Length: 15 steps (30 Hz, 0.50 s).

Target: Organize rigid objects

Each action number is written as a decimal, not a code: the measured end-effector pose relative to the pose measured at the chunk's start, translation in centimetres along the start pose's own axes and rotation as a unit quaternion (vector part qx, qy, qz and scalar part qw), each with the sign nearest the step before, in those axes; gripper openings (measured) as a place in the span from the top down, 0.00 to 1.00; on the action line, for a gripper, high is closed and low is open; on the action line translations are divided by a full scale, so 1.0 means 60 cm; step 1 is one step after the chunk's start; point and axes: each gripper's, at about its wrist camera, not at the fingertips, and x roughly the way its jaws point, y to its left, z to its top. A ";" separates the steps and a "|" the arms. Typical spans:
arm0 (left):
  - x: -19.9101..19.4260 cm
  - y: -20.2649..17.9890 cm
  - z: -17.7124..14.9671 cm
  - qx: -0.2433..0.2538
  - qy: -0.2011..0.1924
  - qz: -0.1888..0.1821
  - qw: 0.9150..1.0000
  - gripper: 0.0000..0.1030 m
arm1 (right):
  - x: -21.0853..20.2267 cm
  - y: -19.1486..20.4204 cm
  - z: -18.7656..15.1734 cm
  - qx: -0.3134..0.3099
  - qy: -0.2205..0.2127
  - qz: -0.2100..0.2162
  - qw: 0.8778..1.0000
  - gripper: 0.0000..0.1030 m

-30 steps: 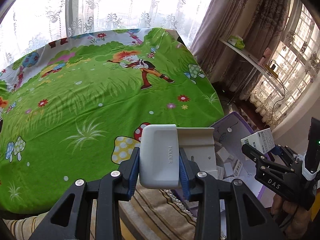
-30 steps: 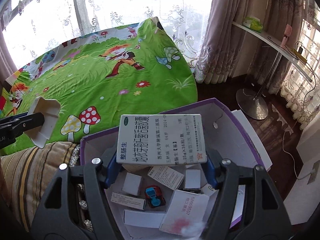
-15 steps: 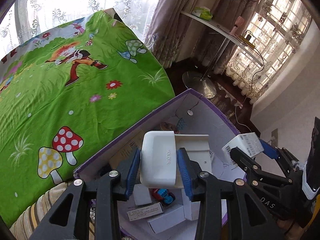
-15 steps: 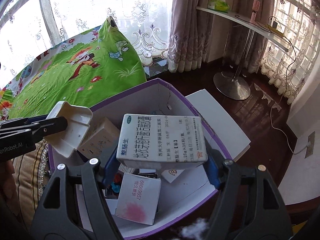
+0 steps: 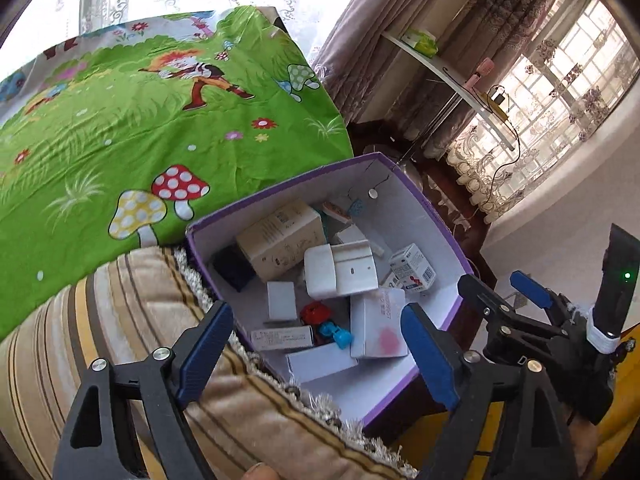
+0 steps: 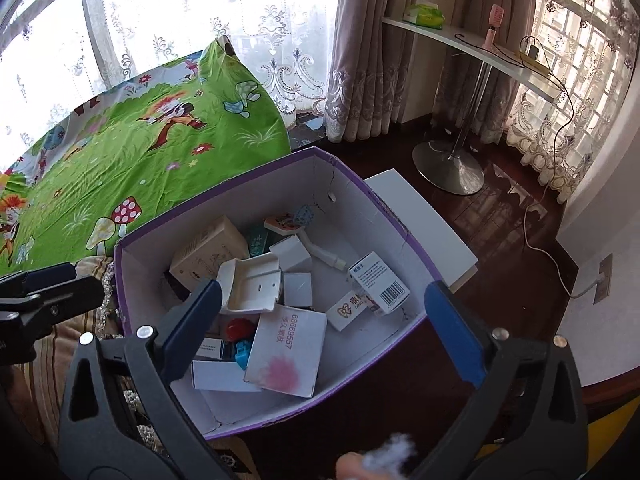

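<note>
Both tongs stand empty over the purple box [image 6: 400,224]: left gripper [image 5: 316,344], jaws opening, nothing between the blue pads; right gripper [image 6: 320,316], jaws likewise opening wide, nothing clamped. Item: white holder [image 5: 340,272], lying inside the box on top of the other contents, beside the tan carton [image 5: 280,236]. Item: white medicine box with barcode [image 6: 378,284], resting near the box's right wall, tilted against a smaller white carton. Further contents: flat white box with pink mark [image 6: 286,352], red and blue toy pieces [image 5: 326,324], several small white cartons, a dark item at the left wall. Box sits at the edge of a striped cushion [image 5: 120,320], next to the green cartoon sheet [image 5: 120,120], which shows no loose objects in the visible part. Progress, judged: two more pieces deposited; the sorting looks well advanced, though whatever lies outside both views cannot be counted. Change against the frames a second back: the left gripper then clamped the white holder and the right clamped the medicine box, both carried above the box; now both pieces lie in it and the pads stand apart.
</note>
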 end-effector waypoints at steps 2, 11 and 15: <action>-0.018 0.017 -0.030 -0.025 -0.003 0.001 1.000 0.10 | -0.018 0.004 -0.022 0.000 0.007 -0.005 1.000 0.01; -0.023 0.010 -0.082 0.013 -0.024 0.029 0.999 0.08 | -0.054 0.014 -0.085 0.000 0.020 -0.008 1.000 0.01; -0.023 0.013 -0.082 0.015 -0.031 0.022 0.999 0.03 | -0.052 0.024 -0.079 -0.013 0.020 -0.021 1.000 0.01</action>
